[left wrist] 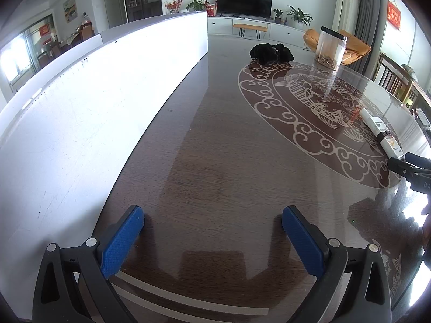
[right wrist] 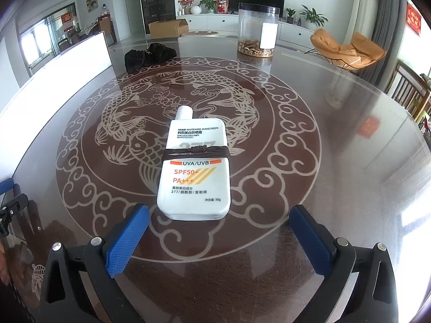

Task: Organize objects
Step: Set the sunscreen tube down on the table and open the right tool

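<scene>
Left wrist view: the left gripper (left wrist: 212, 219) is spread wide and grasps nothing, with bare table (left wrist: 215, 148) ahead; the sunscreen bottle (left wrist: 381, 132) lies far to its right.

Right wrist view: the right gripper (right wrist: 219, 219) is released, the bottle (right wrist: 195, 172) lying flat just ahead between its fingers, a brown cord (right wrist: 196, 151) around its middle.

A: Where is the sunscreen bottle (right wrist: 195, 167) lying?
B: It is lying flat on the table (right wrist: 336, 161), just before the right gripper (right wrist: 215, 238), with a cord (right wrist: 195, 151) going around it.
A: And behind it?
B: The jar (right wrist: 257, 31) is standing far behind, and the cloth bundle (right wrist: 149, 55) is lying to its left.
</scene>
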Motion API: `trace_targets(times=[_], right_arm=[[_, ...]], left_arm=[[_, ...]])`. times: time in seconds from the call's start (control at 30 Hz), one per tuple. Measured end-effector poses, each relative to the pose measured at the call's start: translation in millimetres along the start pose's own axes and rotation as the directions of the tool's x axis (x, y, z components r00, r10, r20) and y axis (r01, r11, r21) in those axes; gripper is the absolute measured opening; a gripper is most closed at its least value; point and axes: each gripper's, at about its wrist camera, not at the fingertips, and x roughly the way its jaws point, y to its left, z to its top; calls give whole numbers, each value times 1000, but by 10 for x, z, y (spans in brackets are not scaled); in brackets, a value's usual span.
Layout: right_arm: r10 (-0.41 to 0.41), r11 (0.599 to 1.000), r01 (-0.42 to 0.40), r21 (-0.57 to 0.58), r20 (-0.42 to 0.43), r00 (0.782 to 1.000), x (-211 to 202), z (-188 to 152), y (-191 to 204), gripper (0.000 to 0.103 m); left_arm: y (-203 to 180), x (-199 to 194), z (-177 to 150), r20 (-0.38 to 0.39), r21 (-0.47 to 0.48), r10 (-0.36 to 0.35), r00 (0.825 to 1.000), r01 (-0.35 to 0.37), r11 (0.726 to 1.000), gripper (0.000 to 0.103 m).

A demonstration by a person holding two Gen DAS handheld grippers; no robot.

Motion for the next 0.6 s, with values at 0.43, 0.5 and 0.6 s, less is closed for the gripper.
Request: trace_targets(times=[0.43,0.5,0.6], right_arm=[[0,1000,0,0,0,1000,1,1,0,103],[0,1000,0,0,0,1000,4,3,-6,103],[0,1000,0,0,0,1000,3,2,-4,103]], left_arm=[[-353,195,294,-101,220,-144,984,163,962,103],[-447,357,515,-101,261,-173,980,194,946,103],[-557,644,911,-75,305,-214,974,226,925,103]])
